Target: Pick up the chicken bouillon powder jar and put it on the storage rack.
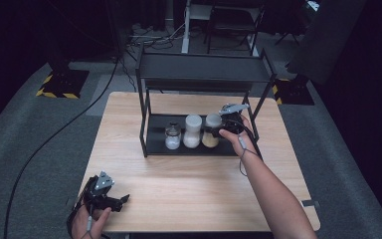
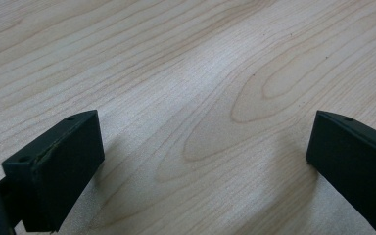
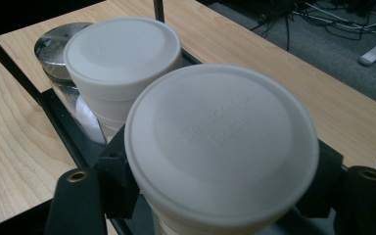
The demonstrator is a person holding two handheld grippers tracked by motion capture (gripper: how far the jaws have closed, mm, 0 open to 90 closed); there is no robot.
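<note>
The white-lidded jar (image 3: 220, 147), upright at the right end of the rack's lower shelf (image 1: 154, 130), is gripped between the right gripper's (image 1: 227, 130) jaws. The left gripper (image 2: 200, 166) is spread, well apart.

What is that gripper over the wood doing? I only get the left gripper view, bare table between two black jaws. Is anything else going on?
Observer: Yes. In the high view the right gripper is at the lower shelf of a black rack, by three jars.
Operator: Which jar is it at?
Observer: The rightmost jar, white lid, tan contents; its jaws sit either side of it just under the lid.
Operator: And the other two?
Observer: A taller white-lidded jar stands next in the row, then a small glass jar with a metal lid.
Operator: Where is my gripper?
Observer: The left gripper rests open near the table's front left corner.
</note>
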